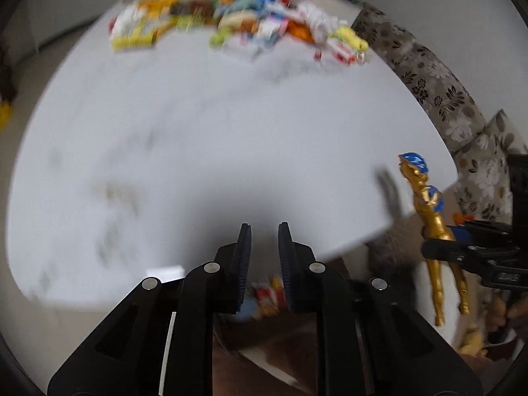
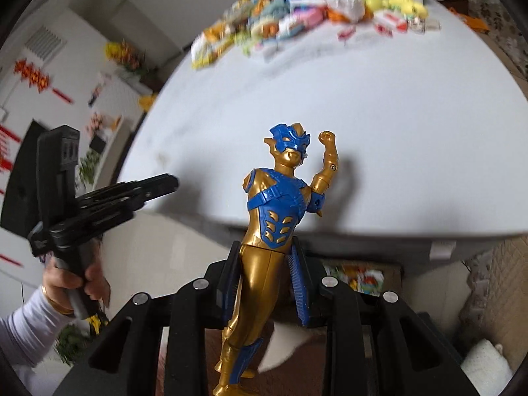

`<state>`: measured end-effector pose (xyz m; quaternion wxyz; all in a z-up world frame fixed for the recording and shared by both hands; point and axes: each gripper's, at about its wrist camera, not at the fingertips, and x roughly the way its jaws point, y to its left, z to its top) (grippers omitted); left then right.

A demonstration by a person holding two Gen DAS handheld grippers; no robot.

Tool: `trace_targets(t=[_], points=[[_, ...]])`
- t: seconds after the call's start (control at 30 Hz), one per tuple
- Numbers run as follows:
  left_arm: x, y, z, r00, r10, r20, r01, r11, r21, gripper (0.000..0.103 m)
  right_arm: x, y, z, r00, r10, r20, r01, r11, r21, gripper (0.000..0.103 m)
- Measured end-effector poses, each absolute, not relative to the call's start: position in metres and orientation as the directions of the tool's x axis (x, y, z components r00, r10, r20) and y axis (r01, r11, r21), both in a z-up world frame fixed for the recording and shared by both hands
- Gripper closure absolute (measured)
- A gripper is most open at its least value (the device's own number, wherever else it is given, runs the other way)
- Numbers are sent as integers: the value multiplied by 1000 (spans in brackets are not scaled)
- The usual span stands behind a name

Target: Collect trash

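Observation:
A pile of colourful wrappers and small packs (image 1: 237,23) lies at the far side of the white table (image 1: 214,132); it also shows in the right wrist view (image 2: 313,16). My right gripper (image 2: 265,257) is shut on a gold and blue action figure (image 2: 280,204) at its hips, held upright near the table's front edge. The figure also shows in the left wrist view (image 1: 429,217). My left gripper (image 1: 264,231) hangs over the table's near edge, its jaws slightly apart with nothing between them. It also shows in the right wrist view (image 2: 165,181), left of the figure.
A box with colourful trash (image 2: 359,277) sits on the floor below the table's front edge. A floral sofa (image 1: 439,99) runs along the table's right side. Shelves with flowers and red decorations (image 2: 125,56) stand at the left.

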<state>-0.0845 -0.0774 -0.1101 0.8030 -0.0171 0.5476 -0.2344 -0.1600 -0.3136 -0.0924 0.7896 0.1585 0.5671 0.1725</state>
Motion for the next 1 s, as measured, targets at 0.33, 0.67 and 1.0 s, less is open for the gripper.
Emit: trace_targets(t=[0.33, 0.67, 1.0], points=[[18, -67, -81, 440, -320, -839, 275, 938, -213, 25, -170, -325, -76, 370, 430, -824, -9, 888, 459, 74], [152, -153, -123, 303, -299, -905, 373, 911, -176, 24, -162, -320, -65, 462, 347, -816, 179, 865, 469, 74], [173, -182, -132, 392, -157, -906, 256, 965, -56, 56, -148, -314, -61, 485, 319, -814, 220, 856, 467, 74]])
